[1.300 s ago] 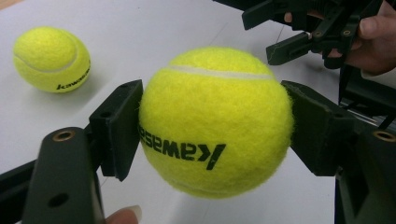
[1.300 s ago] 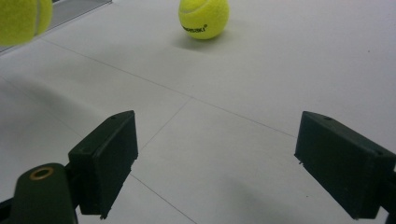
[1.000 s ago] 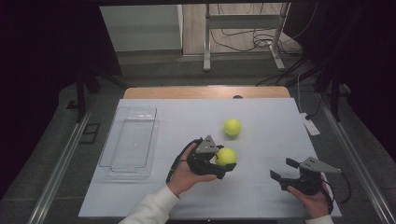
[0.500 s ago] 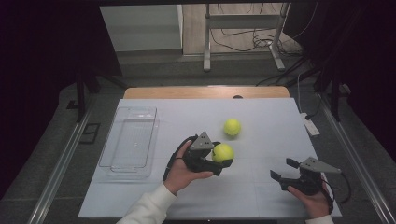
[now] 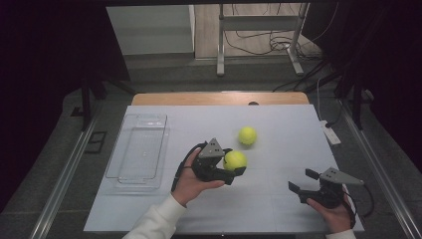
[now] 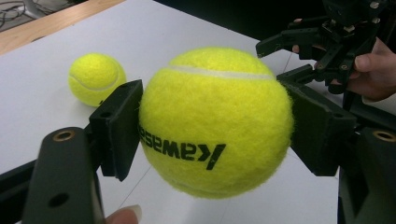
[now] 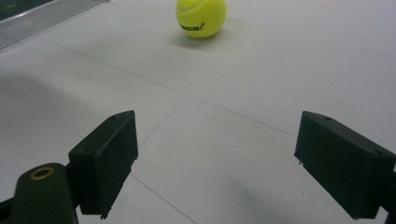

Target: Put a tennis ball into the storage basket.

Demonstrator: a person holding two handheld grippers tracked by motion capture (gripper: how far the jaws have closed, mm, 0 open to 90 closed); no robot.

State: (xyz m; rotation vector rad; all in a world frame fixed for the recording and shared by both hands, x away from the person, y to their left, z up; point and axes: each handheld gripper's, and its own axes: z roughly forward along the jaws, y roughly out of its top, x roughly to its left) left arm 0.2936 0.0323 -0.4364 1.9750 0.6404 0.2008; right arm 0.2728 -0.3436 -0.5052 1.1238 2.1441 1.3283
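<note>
My left gripper (image 5: pixel 234 167) is shut on a yellow tennis ball (image 5: pixel 234 160), held above the middle of the white table (image 5: pixel 278 209). In the left gripper view that tennis ball (image 6: pixel 215 120) sits squeezed between both black jaws. A second tennis ball (image 5: pixel 247 135) lies on the table just beyond it, and this second ball (image 6: pixel 96 78) appears at the left there. My right gripper (image 5: pixel 302 182) rests open near the front right corner, nothing between its jaws. The second ball (image 7: pixel 201 17) lies far ahead of my right gripper (image 7: pixel 233 163).
A clear plastic tray (image 5: pixel 139 152) lies empty on the left part of the table. A white power strip (image 5: pixel 329 133) sits off the right edge. A metal stand (image 5: pixel 259 37) and cables are on the floor behind the table.
My left gripper has carried the held ball a little to the left and slightly toward the person. The right gripper and the loose ball have stayed put.
</note>
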